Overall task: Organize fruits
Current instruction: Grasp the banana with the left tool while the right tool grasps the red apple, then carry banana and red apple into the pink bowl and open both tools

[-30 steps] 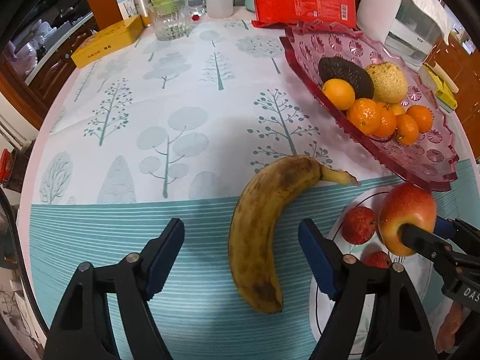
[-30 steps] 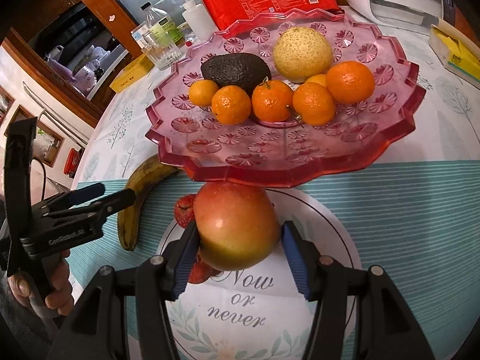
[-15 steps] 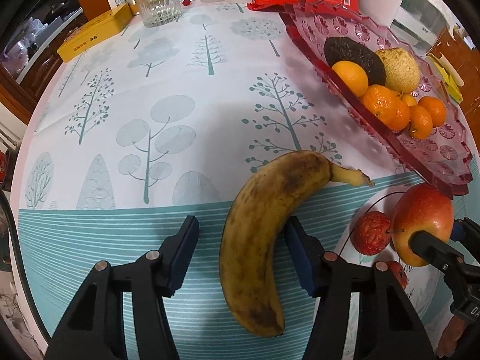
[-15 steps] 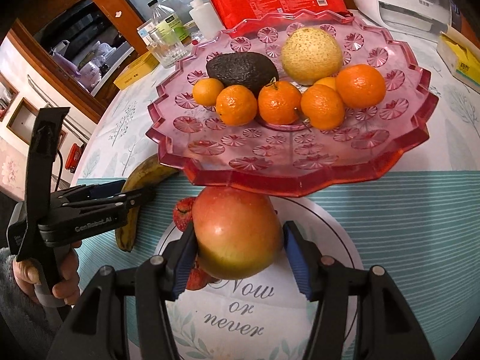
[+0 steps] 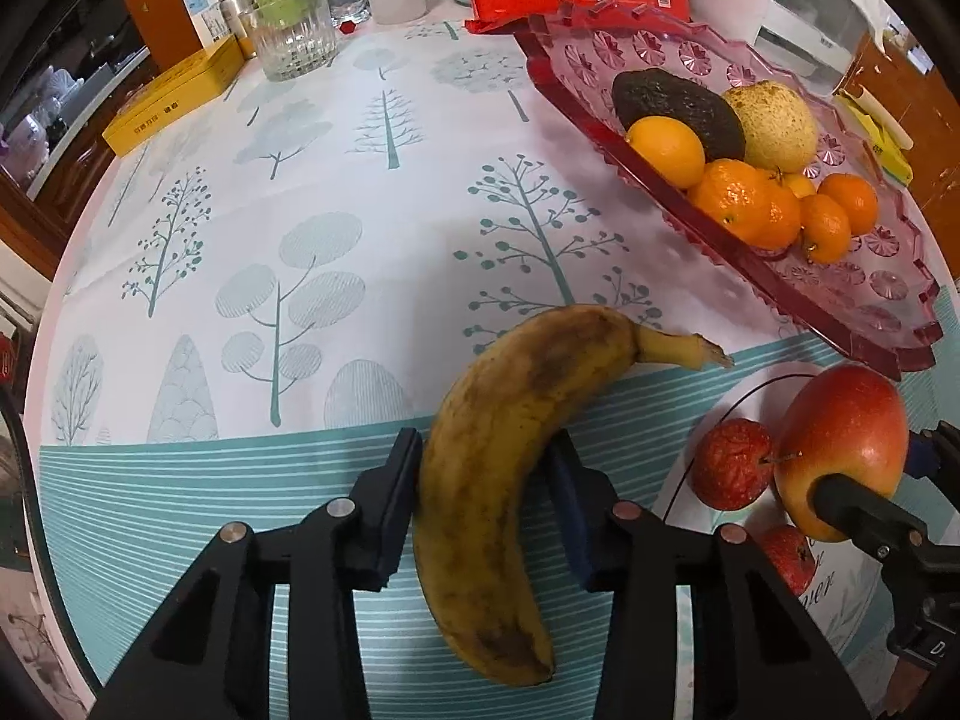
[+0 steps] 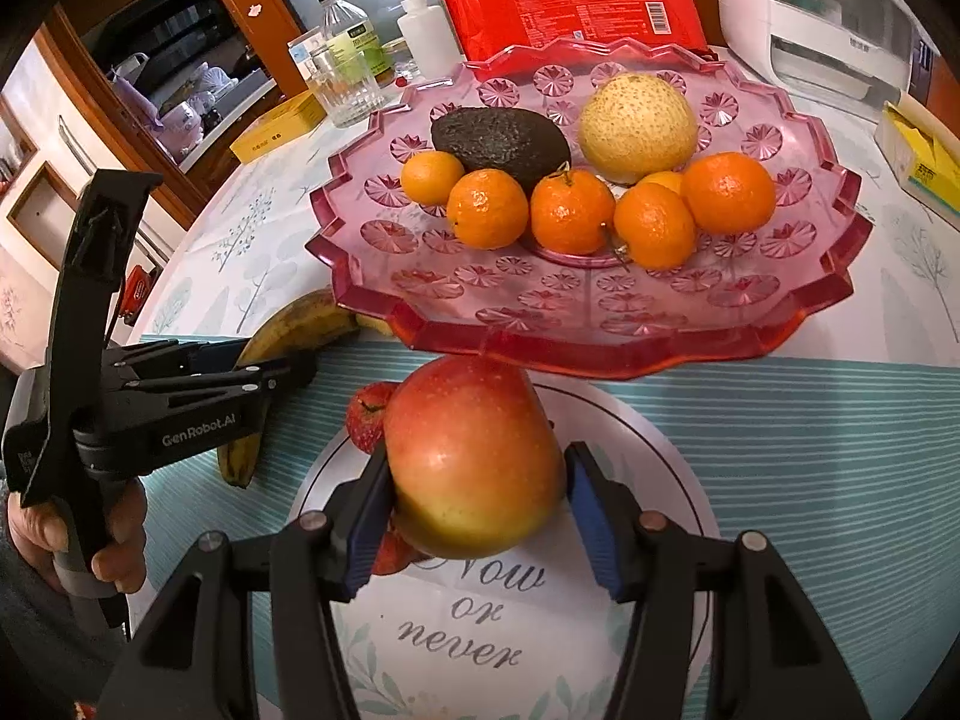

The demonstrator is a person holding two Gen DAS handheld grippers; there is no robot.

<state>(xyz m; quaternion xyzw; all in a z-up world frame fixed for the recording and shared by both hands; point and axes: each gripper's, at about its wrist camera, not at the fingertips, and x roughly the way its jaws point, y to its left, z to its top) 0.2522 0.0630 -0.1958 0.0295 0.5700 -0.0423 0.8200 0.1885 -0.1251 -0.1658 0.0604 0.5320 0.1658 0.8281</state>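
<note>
Banana [image 5: 492,456] between closing left tool [image 5: 486,480], apple [image 6: 474,456] gripped by right tool [image 6: 477,516], plate [image 6: 660,600] lettered "Now or never"

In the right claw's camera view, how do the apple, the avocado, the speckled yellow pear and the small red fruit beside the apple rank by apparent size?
1. apple, though it is nearest the camera
2. avocado and pear, too alike to rank
3. small red fruit, partly hidden

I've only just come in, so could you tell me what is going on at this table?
A person is sorting fruit with two hand-held grippers. The left gripper is closing on a spotted banana lying on the tablecloth. The right gripper grips a red apple over the white plate, just before the pink fruit tray.
</note>
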